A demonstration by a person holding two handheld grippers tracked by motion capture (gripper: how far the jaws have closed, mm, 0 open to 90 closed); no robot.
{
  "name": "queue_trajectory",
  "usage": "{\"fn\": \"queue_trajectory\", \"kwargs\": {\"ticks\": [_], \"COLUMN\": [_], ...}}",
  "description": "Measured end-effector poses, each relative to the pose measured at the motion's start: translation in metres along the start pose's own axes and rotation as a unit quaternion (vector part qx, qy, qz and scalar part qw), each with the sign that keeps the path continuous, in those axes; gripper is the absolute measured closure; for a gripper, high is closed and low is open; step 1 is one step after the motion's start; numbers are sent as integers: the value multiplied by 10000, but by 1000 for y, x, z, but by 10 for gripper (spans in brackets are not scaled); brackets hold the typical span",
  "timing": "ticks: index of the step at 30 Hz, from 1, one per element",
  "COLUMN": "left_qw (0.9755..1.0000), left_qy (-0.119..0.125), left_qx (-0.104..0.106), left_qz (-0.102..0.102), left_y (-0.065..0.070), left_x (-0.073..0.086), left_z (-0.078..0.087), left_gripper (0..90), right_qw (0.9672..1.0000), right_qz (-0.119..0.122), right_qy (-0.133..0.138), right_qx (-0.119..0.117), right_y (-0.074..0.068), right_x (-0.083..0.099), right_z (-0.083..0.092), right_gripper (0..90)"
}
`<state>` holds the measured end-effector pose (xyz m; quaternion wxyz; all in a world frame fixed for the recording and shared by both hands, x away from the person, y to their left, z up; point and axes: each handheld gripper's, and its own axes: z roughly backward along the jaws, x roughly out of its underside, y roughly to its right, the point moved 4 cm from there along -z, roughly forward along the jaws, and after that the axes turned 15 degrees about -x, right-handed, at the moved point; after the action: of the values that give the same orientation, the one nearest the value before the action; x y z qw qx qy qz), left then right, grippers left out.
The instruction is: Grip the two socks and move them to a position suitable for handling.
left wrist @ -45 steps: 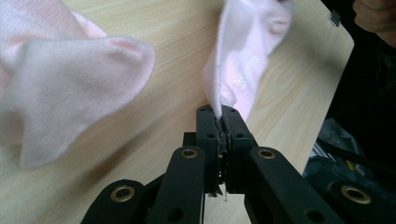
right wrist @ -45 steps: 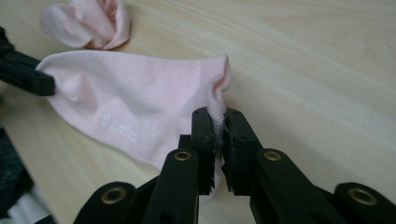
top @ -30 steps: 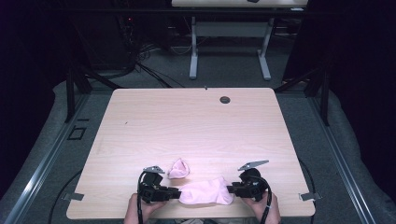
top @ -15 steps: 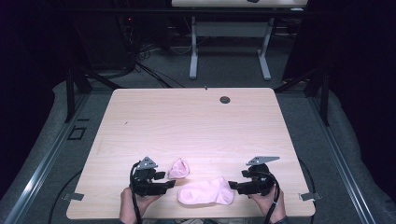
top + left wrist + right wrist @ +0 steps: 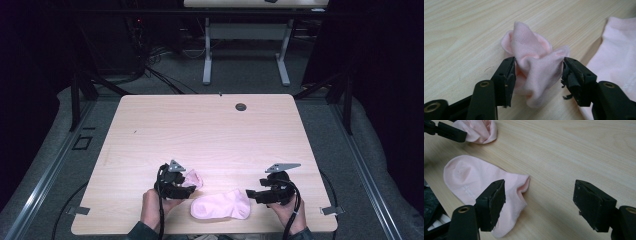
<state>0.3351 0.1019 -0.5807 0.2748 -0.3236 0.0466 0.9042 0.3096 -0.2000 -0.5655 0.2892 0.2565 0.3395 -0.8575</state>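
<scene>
- Both grippers have let go of the flat pink sock [image 5: 221,205] since a second ago: the two hands have drawn apart from its ends, and it lies alone near the table's [image 5: 210,130] front edge, between them.
- Left gripper [image 5: 184,183] has shifted over to the crumpled pink sock [image 5: 534,67], which sits just behind the flat one's toe end. Its jaws opened and have just narrowed a little; the bunched fabric sits between them with both pads at its sides. Whether they press yet, I cannot tell for certain.
- Right gripper [image 5: 539,197] stands with its jaws wide and nothing held, having just opened; the flat sock's cuff lies under and beside its one jaw.
- Risk, as I judge it: the left jaws meet only outer folds of the bunch, so a lift could unroll it or let it slide out.
- Second risk: the crumpled sock lies close to the flat one, so dragging it sideways could catch and rumple the flat sock.
- Smaller risk: frayed padding on one left jaw may snag the knit.
</scene>
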Motion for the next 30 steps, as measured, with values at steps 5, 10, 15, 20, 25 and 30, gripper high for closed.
{"fn": "queue_trajectory", "kwargs": {"ticks": [5, 10, 15, 20, 25, 30], "left_qw": [9999, 9998, 9998, 9999, 9999, 10000], "left_qy": [-126, -211, -182, -163, -138, -77], "left_qx": [-49, -5, -2, -13, -17, 17], "left_qz": [-35, -22, -3, 1, 5, -5], "left_y": [-4, -6, -8, -10, -9, -9], "left_x": [1, 3, 3, 2, 1, 0], "left_z": [-9, -15, -17, -19, -20, -20], "left_gripper": [530, 595, 653, 700, 770, 792], "right_qw": [10000, 10000, 10000, 9999, 9999, 9999], "right_qz": [-23, -41, -42, -40, -43, -90], "right_qy": [-18, -44, -51, -43, -3, 44], "right_qx": [-55, -79, -61, -82, -96, -100], "right_y": [1, 2, 2, 1, 3, 3], "right_x": [1, 2, 1, 1, 0, 0], "right_z": [-5, -6, -7, -7, -5, -4], "right_gripper": [270, 273, 277, 282, 285, 285]}}
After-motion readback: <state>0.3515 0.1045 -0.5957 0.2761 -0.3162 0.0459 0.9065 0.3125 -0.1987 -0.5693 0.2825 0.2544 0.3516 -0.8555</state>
